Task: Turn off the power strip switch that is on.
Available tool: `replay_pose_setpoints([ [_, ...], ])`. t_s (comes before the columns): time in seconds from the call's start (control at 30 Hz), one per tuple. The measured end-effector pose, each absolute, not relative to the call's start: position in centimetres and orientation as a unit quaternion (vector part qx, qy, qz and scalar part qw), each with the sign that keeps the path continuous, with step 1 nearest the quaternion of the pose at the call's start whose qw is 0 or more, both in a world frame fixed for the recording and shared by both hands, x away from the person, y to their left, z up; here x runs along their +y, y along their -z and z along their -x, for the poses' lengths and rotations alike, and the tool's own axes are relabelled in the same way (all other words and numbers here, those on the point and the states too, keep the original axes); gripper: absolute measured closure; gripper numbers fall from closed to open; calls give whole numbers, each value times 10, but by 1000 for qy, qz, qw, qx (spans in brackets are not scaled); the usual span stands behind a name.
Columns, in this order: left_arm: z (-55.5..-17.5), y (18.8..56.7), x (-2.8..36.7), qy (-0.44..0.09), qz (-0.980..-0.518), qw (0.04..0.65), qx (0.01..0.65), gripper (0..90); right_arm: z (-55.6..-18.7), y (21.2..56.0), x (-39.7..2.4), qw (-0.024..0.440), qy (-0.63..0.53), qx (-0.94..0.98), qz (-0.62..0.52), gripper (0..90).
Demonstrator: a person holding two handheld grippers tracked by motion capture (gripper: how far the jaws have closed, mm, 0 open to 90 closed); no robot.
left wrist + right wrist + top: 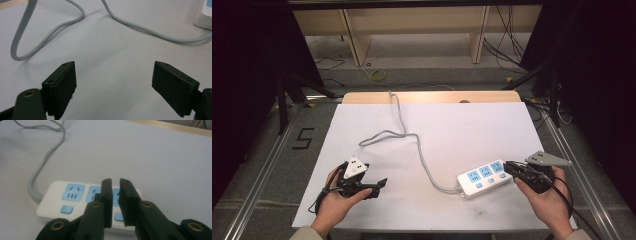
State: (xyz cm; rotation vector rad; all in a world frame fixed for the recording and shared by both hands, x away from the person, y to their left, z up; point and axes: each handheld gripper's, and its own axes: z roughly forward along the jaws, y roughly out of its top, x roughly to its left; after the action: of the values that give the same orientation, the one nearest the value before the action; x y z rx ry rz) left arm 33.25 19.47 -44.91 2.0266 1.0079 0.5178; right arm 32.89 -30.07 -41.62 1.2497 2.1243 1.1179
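Observation:
A white power strip (484,178) with blue sockets and blue switches lies at the front right of the white sheet. Its grey cable (422,150) snakes back toward the far edge. My right gripper (509,166) hovers over the strip's right end. In the right gripper view its jaws (113,182) stand almost together with a thin slit and nothing in it, above the strip (72,197). My left gripper (377,187) rests at the front left, wide open and empty (113,82). The cable's loop (50,35) lies ahead of it, and a corner of the strip (203,15) shows at the far right.
A white sheet (437,125) covers the table, with a wooden edge (432,96) at the back. Metal rails run along both sides. A taped "5" (303,138) marks the left floor. Wooden shelving and loose cables lie beyond the table.

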Motion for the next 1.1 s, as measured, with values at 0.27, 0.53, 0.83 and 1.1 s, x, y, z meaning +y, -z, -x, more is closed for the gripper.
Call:
replay_pose_setpoints([
  [0.27,-332,450,194,-203,-800,399,398,191,-333,407,-298,209,-396,770,-455,900],
  [0.53,-332,450,193,-202,-803,396,396,192,-338,398,-293,206,-390,773,-456,900],
  [0.83,-332,450,192,-201,-804,397,395,192,-344,398,-287,183,-368,787,-460,900],
  [1.1,-333,451,191,-200,-804,397,396,192,-350,389,-285,181,-358,791,-461,900],
])
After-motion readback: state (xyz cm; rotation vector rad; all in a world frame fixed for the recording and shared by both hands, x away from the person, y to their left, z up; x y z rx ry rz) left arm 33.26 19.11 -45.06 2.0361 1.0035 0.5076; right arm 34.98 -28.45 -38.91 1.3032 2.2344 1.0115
